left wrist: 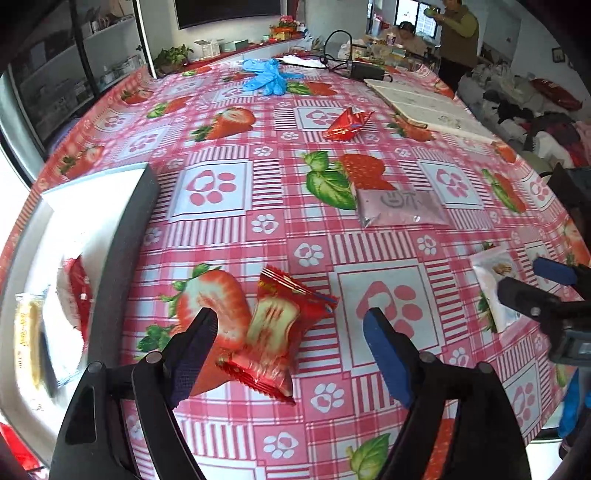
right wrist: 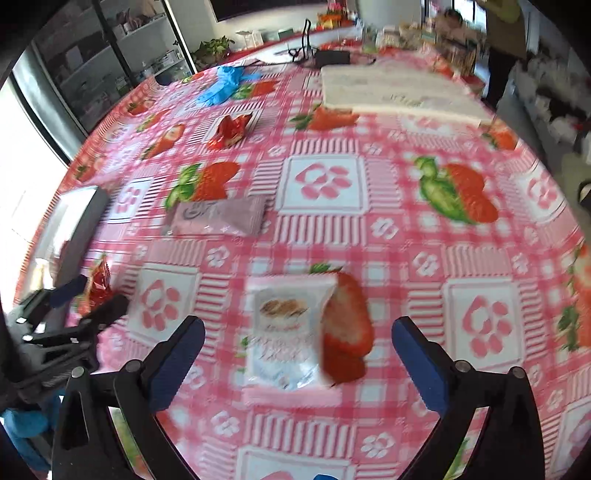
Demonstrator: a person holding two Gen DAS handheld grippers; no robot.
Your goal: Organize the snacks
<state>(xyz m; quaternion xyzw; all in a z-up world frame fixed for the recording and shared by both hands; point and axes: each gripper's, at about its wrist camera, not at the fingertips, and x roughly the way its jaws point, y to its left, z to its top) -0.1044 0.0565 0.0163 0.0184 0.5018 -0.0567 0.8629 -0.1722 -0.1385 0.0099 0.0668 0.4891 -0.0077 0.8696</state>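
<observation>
My left gripper [left wrist: 291,328] is open, its fingers on either side of a red wrapped snack [left wrist: 277,332] that lies on the strawberry tablecloth. My right gripper [right wrist: 299,336] is open over a white snack packet [right wrist: 284,332], which also shows in the left wrist view [left wrist: 495,284]. A pink packet [left wrist: 399,206] [right wrist: 218,218] and another red snack [left wrist: 347,123] [right wrist: 229,129] lie farther out. A white tray with a dark rim [left wrist: 125,236] at the left holds several snacks. The left gripper shows in the right wrist view [right wrist: 92,299], at the first red snack [right wrist: 98,284].
Blue gloves [left wrist: 267,75] [right wrist: 225,83], a black device with cables [left wrist: 365,68] and a white board [left wrist: 424,103] [right wrist: 391,88] lie at the table's far side. Two people [left wrist: 454,33] are beyond the table. Shelves [left wrist: 74,66] stand at the left.
</observation>
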